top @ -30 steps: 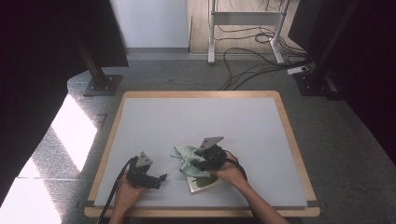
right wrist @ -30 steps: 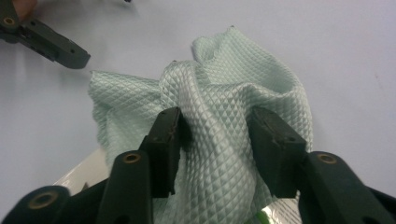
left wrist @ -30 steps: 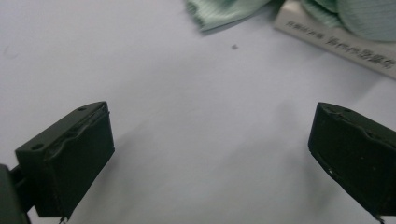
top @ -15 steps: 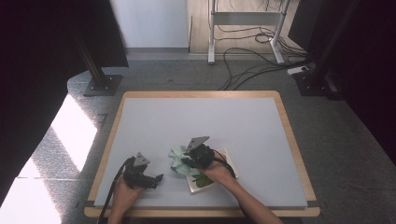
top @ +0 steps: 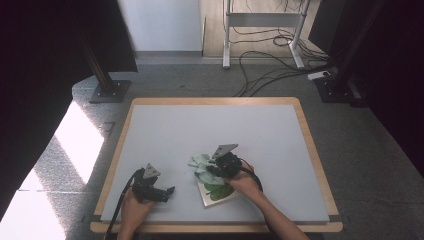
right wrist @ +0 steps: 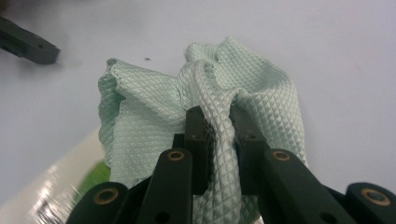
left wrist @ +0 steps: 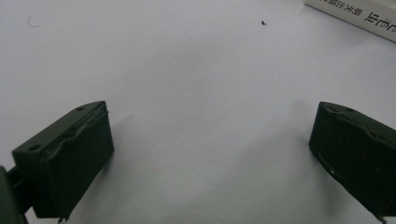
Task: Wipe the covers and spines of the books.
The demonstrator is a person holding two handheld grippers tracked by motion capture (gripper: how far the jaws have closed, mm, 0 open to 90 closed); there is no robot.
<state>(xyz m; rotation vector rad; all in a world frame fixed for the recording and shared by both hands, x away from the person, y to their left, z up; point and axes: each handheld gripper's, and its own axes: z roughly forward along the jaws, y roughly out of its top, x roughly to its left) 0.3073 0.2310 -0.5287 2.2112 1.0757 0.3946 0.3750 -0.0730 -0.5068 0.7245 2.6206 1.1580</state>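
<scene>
A pale green waffle-weave cloth point(right wrist: 154, 107) lies bunched on the white table, partly over a white book with a green leaf cover point(top: 218, 192). My right gripper point(right wrist: 218, 123) has just been closing and is shut on a raised fold of the cloth; in the high view it point(top: 211, 170) sits at the cloth point(top: 201, 164). My left gripper point(top: 169, 191) rests low on the table to the left of the book, open with nothing between its jaws point(left wrist: 205, 140). The edge of the book point(left wrist: 355, 16) shows at the top right of the left gripper view.
The white tabletop point(top: 215, 125) has a wooden rim point(top: 116, 160). On the floor beyond it are cables point(top: 270, 65), a stand's legs point(top: 227, 30) and a dark post base point(top: 107, 90). The left gripper's jaw tip point(right wrist: 30, 46) appears at the upper left of the right gripper view.
The right gripper moved left onto the cloth, then drew slightly back to the right while closing on a fold. The cloth has bunched up. The left gripper stayed in place.
</scene>
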